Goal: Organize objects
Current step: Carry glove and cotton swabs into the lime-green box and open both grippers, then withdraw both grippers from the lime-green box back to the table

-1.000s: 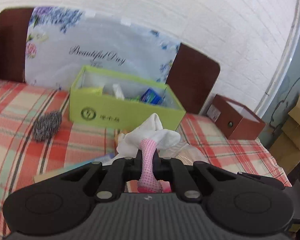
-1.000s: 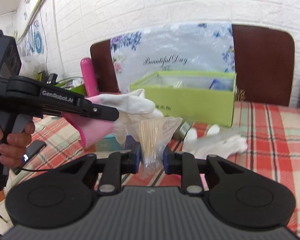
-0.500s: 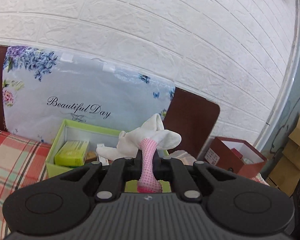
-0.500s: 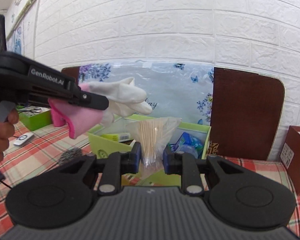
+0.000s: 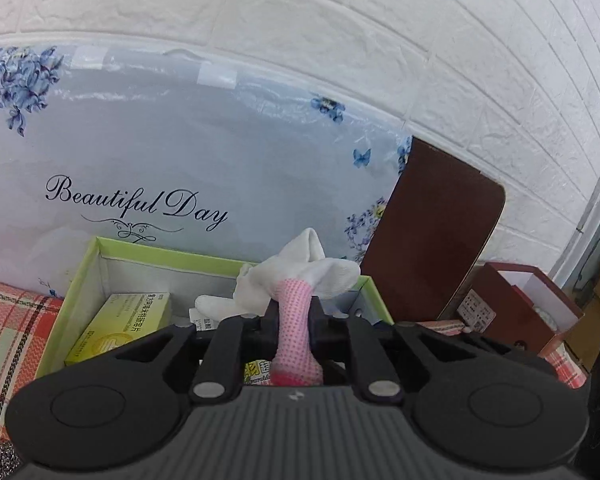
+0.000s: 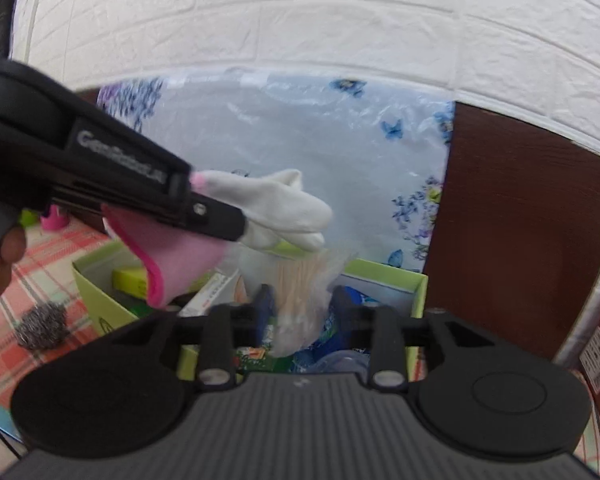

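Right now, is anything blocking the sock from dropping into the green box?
Nothing visible blocks it. The pink-and-white sock hangs in the left gripper above the open green cardboard box, whose floor already holds a yellow carton.

One green box [image 5: 80, 280]; inside it one yellow carton [image 5: 120, 328]. Above it one sock [image 5: 296, 308], one bag of sticks [image 6: 308, 284]. Left of it, one scourer [image 6: 40, 326].

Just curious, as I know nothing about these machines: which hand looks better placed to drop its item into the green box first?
Probably the right gripper: its jaws are opening around the clear bag of wooden sticks over the green cardboard box.
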A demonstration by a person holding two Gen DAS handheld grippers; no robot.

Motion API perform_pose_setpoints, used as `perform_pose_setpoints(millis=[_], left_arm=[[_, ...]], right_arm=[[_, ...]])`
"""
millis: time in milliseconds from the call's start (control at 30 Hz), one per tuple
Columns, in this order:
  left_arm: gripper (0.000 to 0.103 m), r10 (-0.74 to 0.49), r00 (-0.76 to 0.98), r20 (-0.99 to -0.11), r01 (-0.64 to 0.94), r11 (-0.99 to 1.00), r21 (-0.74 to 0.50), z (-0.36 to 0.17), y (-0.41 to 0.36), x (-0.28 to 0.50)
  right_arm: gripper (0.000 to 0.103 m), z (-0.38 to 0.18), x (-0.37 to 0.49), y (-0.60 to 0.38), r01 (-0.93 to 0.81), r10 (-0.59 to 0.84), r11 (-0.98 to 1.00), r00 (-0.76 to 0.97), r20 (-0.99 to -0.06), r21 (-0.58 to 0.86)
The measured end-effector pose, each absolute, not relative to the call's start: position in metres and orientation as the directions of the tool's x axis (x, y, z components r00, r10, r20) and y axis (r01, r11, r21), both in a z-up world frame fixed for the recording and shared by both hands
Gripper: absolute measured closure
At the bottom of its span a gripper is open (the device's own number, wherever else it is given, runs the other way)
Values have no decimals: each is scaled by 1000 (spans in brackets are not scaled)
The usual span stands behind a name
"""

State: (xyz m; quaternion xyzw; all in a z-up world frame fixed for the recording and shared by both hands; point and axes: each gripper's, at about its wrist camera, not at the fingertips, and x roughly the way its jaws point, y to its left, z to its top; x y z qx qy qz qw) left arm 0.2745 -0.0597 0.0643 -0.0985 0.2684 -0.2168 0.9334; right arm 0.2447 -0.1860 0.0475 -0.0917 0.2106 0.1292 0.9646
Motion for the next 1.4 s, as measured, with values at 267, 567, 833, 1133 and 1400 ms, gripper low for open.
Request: perform_pose_setpoints(millis=[267, 567, 833, 1133, 1400], left_arm=[[49, -411, 785, -463, 250, 894, -371, 62, -32, 271], [31, -381, 797, -469, 259, 917, -305, 88, -26, 196], [24, -265, 822, -504, 219, 964, -148, 80, -27, 123], [24, -236, 788, -568, 181, 971, -154, 52, -14, 92], [24, -240, 750, -617, 160, 970, -184, 9, 17, 76]], right_arm=[[18, 43, 231, -185, -257, 165, 951, 894, -416, -175], [0, 79, 160, -195, -207, 156, 970, 930, -333, -125], [0, 76, 96, -193, -239, 201, 970, 904, -378, -55], [0, 42, 66, -190, -198, 178, 980, 862, -475, 8], [0, 9, 52, -184, -186, 187, 981, 814, -551, 58]])
